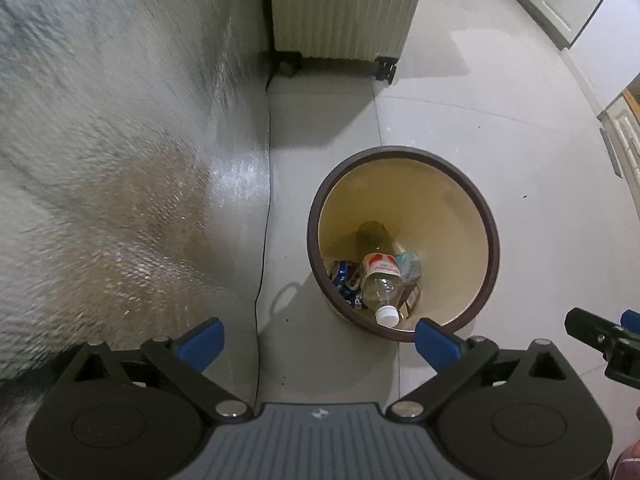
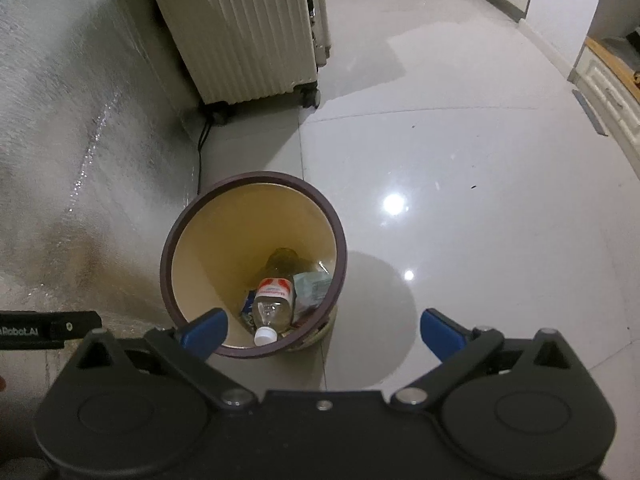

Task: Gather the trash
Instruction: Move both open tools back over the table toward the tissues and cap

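A round trash bin with a dark brown rim [image 1: 486,216] [image 2: 340,240] and cream inside stands on the tiled floor. In it lie a clear plastic bottle [image 1: 380,276] [image 2: 274,300] with a white cap and red label, a crushed blue Pepsi can [image 1: 346,280] and a pale crumpled wrapper [image 1: 409,266] [image 2: 314,286]. My left gripper [image 1: 318,344] is open and empty, above the floor just left of the bin. My right gripper [image 2: 324,332] is open and empty, over the bin's near right edge; it also shows in the left wrist view [image 1: 600,340].
A cream ribbed suitcase [image 1: 344,8] [image 2: 244,36] on wheels stands behind the bin. A silvery textured wall [image 1: 120,140] [image 2: 60,140] runs along the left, with a black cable [image 1: 262,264] at its foot. White cabinets [image 1: 560,0] stand at the far right.
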Motion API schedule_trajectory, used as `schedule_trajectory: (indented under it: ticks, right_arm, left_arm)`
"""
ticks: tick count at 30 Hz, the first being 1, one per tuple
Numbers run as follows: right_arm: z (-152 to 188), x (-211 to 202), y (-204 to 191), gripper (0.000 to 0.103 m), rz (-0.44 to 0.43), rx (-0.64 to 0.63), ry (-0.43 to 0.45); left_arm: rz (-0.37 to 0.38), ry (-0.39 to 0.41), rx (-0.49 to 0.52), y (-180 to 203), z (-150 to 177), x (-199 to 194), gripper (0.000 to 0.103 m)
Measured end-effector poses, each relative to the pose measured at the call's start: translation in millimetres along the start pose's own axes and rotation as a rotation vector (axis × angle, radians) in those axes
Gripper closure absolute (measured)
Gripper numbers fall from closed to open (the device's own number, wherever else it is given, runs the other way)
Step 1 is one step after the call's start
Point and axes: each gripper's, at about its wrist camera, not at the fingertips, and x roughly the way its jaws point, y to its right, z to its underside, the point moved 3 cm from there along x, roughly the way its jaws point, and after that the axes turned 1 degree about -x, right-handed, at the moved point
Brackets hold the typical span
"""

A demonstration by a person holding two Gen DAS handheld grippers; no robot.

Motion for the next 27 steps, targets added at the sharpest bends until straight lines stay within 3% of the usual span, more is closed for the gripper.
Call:
schedule_trajectory:
  ticks: [16,27]
  right_arm:
    - [27.9,-112.1,3.6,0.0,0.03,-0.018,0.124]
    - [26.8,-217.3,10.9,0.0,0.04,0.017,0.306]
  left_arm:
    - [0.021,0.146,0.033,7.2,33.1,-100.7,0.0]
    - [0.084,0.352,0.074,24.6,45.5,-204.2,0.0]
